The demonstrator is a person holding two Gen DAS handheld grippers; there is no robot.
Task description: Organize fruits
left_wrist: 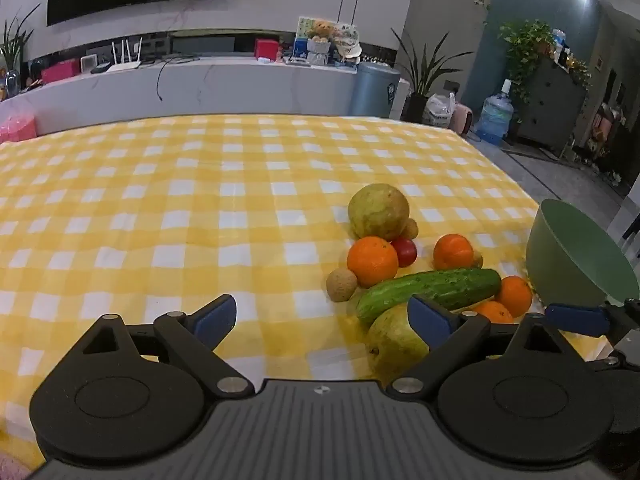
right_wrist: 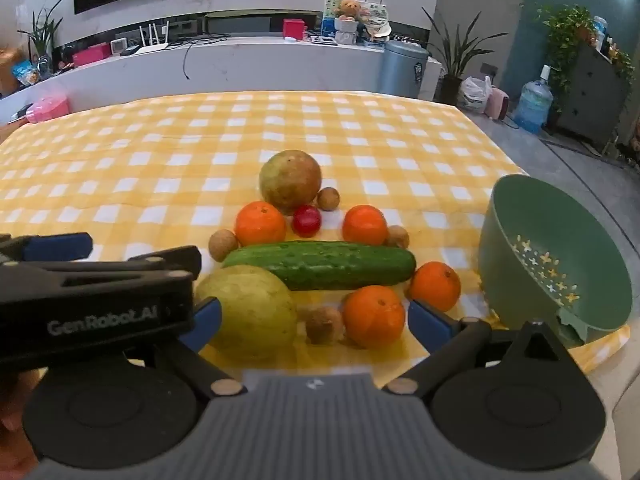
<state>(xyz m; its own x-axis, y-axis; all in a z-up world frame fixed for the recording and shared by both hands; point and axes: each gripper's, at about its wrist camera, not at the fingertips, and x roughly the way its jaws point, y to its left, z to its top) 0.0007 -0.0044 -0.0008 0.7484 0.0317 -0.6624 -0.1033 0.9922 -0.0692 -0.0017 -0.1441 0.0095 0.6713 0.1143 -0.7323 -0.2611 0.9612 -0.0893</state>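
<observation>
Right wrist view, both grippers tilted downward, jaws wide apart and empty, fruits ahead

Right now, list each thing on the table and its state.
Left claw: open, empty.
Right claw: open, empty.
Green bowl: tilted, empty.
Cucumber: lying flat on the cloth.
Near orange: loose on the cloth, outside the bowl.

Dark-green cucumber lying flat mid-cluster, oranges and guavas around it, tilted green colander at 3 o'clock.
</observation>
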